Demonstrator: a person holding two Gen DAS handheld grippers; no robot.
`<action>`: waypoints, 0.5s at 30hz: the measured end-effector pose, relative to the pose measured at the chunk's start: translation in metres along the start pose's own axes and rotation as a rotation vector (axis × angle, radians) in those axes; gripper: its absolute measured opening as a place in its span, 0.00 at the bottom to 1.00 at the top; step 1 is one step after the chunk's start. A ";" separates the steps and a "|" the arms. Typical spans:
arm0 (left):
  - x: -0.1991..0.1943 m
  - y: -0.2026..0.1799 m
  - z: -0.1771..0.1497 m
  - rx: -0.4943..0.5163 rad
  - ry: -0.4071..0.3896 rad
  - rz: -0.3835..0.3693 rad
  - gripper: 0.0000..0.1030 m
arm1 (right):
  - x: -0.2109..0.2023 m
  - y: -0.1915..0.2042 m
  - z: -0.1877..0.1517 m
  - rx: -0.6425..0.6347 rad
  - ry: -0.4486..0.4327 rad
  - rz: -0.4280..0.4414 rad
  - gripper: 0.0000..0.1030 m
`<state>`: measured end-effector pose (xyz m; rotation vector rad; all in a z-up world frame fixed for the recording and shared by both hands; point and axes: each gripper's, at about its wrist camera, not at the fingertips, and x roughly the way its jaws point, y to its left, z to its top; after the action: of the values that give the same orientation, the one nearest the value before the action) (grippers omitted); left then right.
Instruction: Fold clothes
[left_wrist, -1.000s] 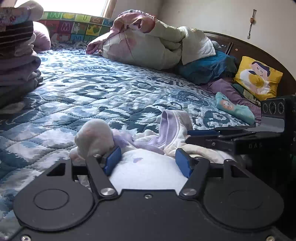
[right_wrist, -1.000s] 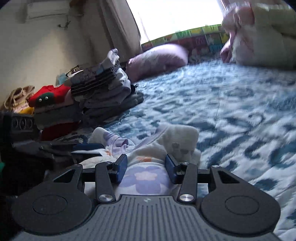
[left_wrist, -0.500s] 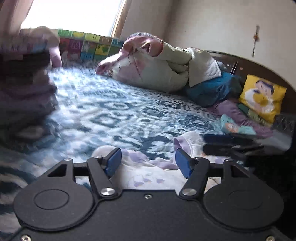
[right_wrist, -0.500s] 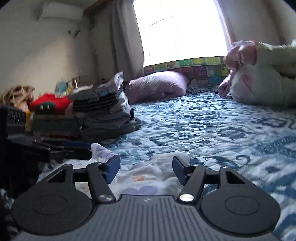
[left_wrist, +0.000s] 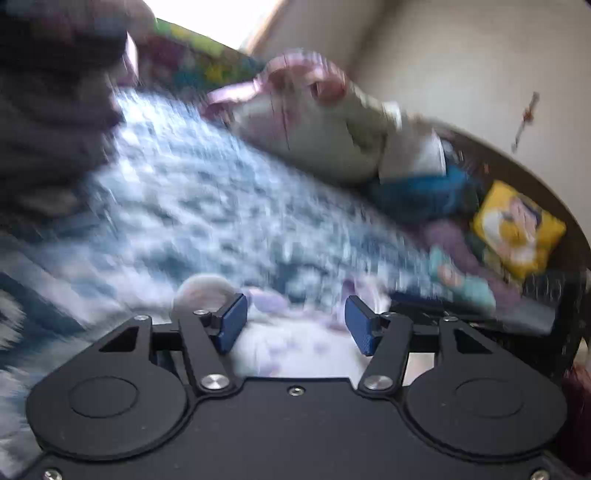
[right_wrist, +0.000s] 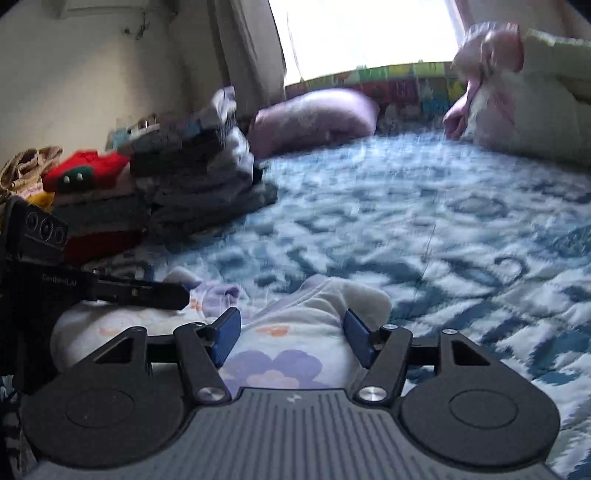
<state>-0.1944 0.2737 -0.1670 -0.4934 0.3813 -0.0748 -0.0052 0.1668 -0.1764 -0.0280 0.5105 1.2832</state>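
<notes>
Where garment (right_wrist: 295, 332) ends (quilt (right_wrist: 443, 221))

The left wrist view is smeared by motion blur: the pattern of the blue quilt (left_wrist: 207, 206) runs into streaks, and the dark stack of folded clothes (left_wrist: 48, 122) at the upper left is a shapeless mass cut off by the frame's edge. The yellow cushion (left_wrist: 517, 229) carries a printed figure too blurred to make out. The white floral garment (left_wrist: 295, 347) shows only as a pale smudge, its near part hidden behind the black body of the left hand-held gripper (left_wrist: 295, 325). In the right wrist view, the right hand-held gripper (right_wrist: 291, 336) hides the garment's near edge, and the pink bundle (right_wrist: 517, 92) is cut off at the right.
</notes>
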 end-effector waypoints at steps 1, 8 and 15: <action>-0.011 -0.001 0.004 -0.032 -0.031 0.008 0.56 | -0.009 -0.001 0.002 0.031 -0.039 -0.002 0.60; -0.023 0.018 -0.002 -0.245 -0.034 0.107 0.56 | -0.048 -0.008 0.001 0.184 -0.132 -0.048 0.61; 0.007 0.043 -0.011 -0.470 0.007 -0.040 0.21 | -0.037 0.008 -0.004 0.108 -0.087 -0.035 0.63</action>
<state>-0.1932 0.3057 -0.1987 -0.9648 0.3962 -0.0250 -0.0212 0.1343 -0.1640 0.1079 0.5017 1.2154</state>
